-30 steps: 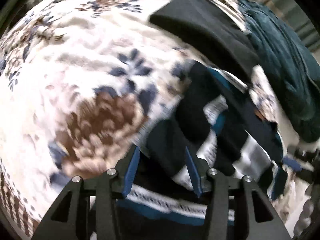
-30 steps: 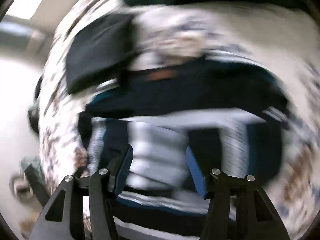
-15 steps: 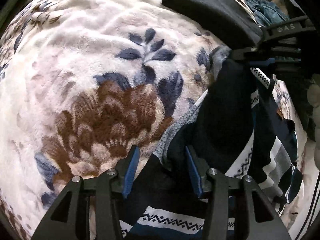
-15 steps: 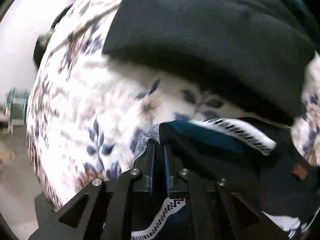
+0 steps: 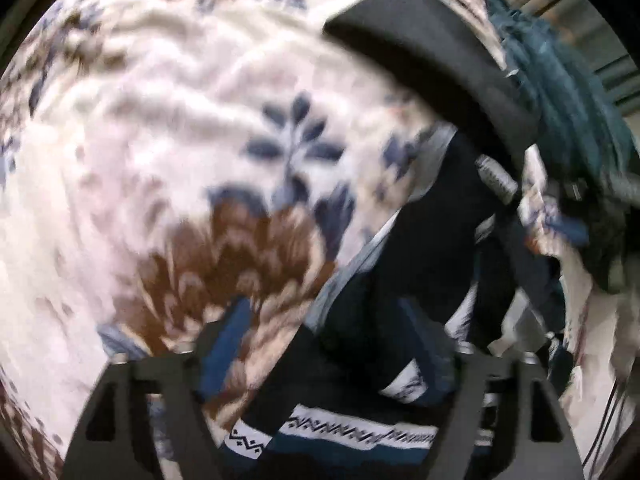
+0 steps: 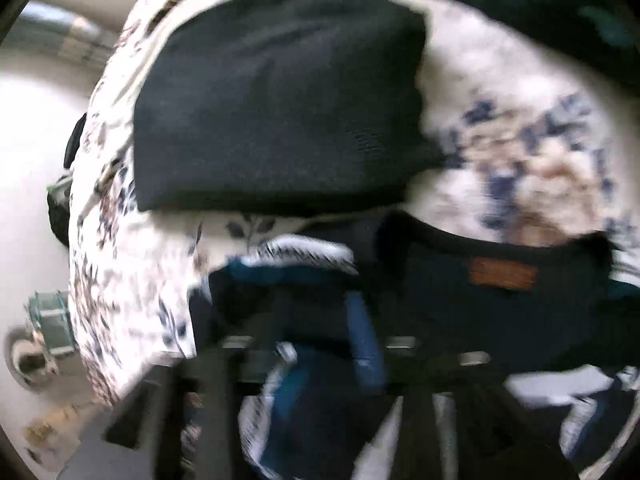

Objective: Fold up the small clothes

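Note:
A dark navy sweater (image 5: pixel 420 264) with white patterned bands and teal stripes lies on the floral blanket (image 5: pixel 168 152). One part of it is folded over toward the black folded garment (image 5: pixel 432 60). My left gripper (image 5: pixel 334 348) hangs over the sweater's near edge and its jaws are opening. Fabric lies between the fingers, and the left pad (image 5: pixel 224 344) is clear of it, over the blanket. The right wrist view is blurred. In it my right gripper (image 6: pixel 304 340) is also opening above the sweater (image 6: pixel 460 312), near its brown label (image 6: pixel 502 274).
A black folded garment (image 6: pixel 280 100) lies on the blanket just beyond the sweater. A teal garment (image 5: pixel 560 80) is heaped at the far right. The blanket's edge (image 6: pixel 100 280) drops to the floor on the left of the right wrist view.
The left jaws have spread wide and let go of the sweater fold. The right gripper, shut on the sweater's edge half a second ago, has opened and moved back over the sweater.

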A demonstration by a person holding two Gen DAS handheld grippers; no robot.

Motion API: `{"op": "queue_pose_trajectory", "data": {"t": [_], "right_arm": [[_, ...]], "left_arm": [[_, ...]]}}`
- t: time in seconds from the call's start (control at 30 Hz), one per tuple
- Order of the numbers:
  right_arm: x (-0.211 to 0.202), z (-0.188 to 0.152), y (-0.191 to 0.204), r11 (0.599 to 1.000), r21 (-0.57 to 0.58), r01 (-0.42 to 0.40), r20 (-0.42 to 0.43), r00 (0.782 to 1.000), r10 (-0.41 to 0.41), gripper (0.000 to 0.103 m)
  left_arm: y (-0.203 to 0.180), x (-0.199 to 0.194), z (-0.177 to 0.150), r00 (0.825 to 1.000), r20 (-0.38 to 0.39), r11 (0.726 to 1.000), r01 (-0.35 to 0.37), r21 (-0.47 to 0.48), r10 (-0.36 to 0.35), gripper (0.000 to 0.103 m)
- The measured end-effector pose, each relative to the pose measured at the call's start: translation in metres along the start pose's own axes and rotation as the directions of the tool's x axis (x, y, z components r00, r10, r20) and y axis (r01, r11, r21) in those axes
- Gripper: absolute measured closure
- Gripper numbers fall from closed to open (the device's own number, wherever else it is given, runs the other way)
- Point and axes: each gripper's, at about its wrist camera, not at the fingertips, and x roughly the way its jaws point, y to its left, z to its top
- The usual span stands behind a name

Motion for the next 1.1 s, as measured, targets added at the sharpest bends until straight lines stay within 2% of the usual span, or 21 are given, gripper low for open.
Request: {"op": "queue_pose_trajectory", "data": {"t": [0.1, 0.17, 0.23, 0.33, 0.4, 0.43, 0.47, 0.53, 0.57, 0.67, 0.73, 0.8, 0.9, 0.97, 1.0, 1.03, 1.07, 1.1], "right_arm": [[-0.037, -0.032, -0.025, 0.999, 0.016, 0.033, 0.044, 0.998, -0.034, 0.048], [-0.060, -0.058, -0.054, 0.995, 0.069, 0.070, 0.061, 0.995, -0.074, 0.048], [-0.074, -0.083, -0.082, 0.990, 0.124, 0.073, 0.071, 0.994, -0.082, 0.048], [-0.070, -0.116, -0.117, 0.980, 0.181, 0.080, 0.038, 0.995, -0.089, 0.048], [-0.054, -0.134, -0.132, 0.976, 0.208, 0.057, -0.017, 0.998, -0.054, 0.048], [-0.047, -0.141, -0.141, 0.974, 0.219, 0.054, -0.030, 0.998, -0.049, 0.048], [-0.041, -0.148, -0.149, 0.970, 0.221, 0.097, -0.026, 0.995, -0.094, 0.048], [-0.036, -0.155, -0.174, 0.938, 0.243, 0.248, -0.014, 0.968, -0.252, 0.048], [-0.037, -0.158, -0.188, 0.925, 0.288, 0.248, -0.002, 0.966, -0.258, 0.049], [-0.062, -0.172, -0.214, 0.894, 0.442, 0.076, 0.071, 0.990, -0.119, 0.049], [-0.092, -0.191, -0.222, 0.864, 0.504, 0.003, 0.144, 0.986, -0.087, 0.049], [-0.116, -0.219, -0.229, 0.827, 0.562, -0.030, 0.197, 0.975, -0.099, 0.048], [-0.125, -0.252, -0.244, 0.773, 0.631, -0.062, 0.224, 0.969, -0.105, 0.048], [-0.118, -0.262, -0.256, 0.743, 0.662, -0.096, 0.231, 0.970, -0.081, 0.049], [-0.110, -0.265, -0.259, 0.726, 0.677, -0.119, 0.241, 0.968, -0.066, 0.054], [-0.103, -0.268, -0.261, 0.709, 0.688, -0.154, 0.266, 0.963, -0.049, 0.061], [-0.096, -0.269, -0.259, 0.699, 0.692, -0.179, 0.283, 0.959, -0.035, 0.070], [-0.088, -0.269, -0.259, 0.691, 0.692, -0.209, 0.296, 0.955, -0.007, 0.071]], "left_arm": [[-0.016, -0.008, 0.018, 0.999, 0.028, 0.998, 0.025, 0.058, -0.026, 0.023], [-0.036, -0.004, 0.031, 0.998, 0.034, 0.992, 0.055, 0.115, -0.059, 0.023], [-0.060, 0.007, 0.040, 0.997, 0.025, 0.980, 0.061, 0.190, -0.067, 0.023], [-0.094, 0.053, 0.051, 0.999, -0.004, 0.946, -0.036, 0.323, 0.040, 0.023], [-0.095, 0.086, 0.057, 0.989, -0.027, 0.921, -0.124, 0.370, 0.144, 0.022], [-0.093, 0.096, 0.060, 0.986, -0.045, 0.918, -0.131, 0.374, 0.159, 0.018], [-0.088, 0.104, 0.064, 0.987, -0.068, 0.924, -0.111, 0.366, 0.146, 0.016], [-0.086, 0.103, 0.067, 0.988, -0.073, 0.925, -0.103, 0.365, 0.138, 0.013], [-0.089, 0.096, 0.066, 0.988, -0.059, 0.920, -0.112, 0.374, 0.144, 0.013], [-0.098, 0.066, 0.059, 0.989, -0.008, 0.912, -0.132, 0.390, 0.146, 0.014], [-0.105, 0.043, 0.050, 0.992, 0.009, 0.914, -0.116, 0.389, 0.122, 0.014], [-0.122, 0.024, 0.039, 0.998, 0.002, 0.914, -0.058, 0.401, 0.063, 0.014], [-0.171, 0.016, 0.022, 1.000, -0.012, 0.866, 0.014, 0.500, -0.010, 0.014], [-0.214, 0.029, 0.009, 0.997, -0.062, 0.795, 0.081, 0.601, -0.055, 0.014], [-0.236, 0.041, 0.004, 0.994, -0.087, 0.756, 0.103, 0.647, -0.061, 0.014], [-0.257, 0.055, -0.004, 0.992, -0.113, 0.702, 0.122, 0.701, -0.059, 0.016], [-0.277, 0.074, -0.013, 0.988, -0.146, 0.633, 0.141, 0.761, -0.045, 0.016], [-0.289, 0.089, -0.021, 0.985, -0.172, 0.581, 0.151, 0.800, -0.019, 0.016]]}}
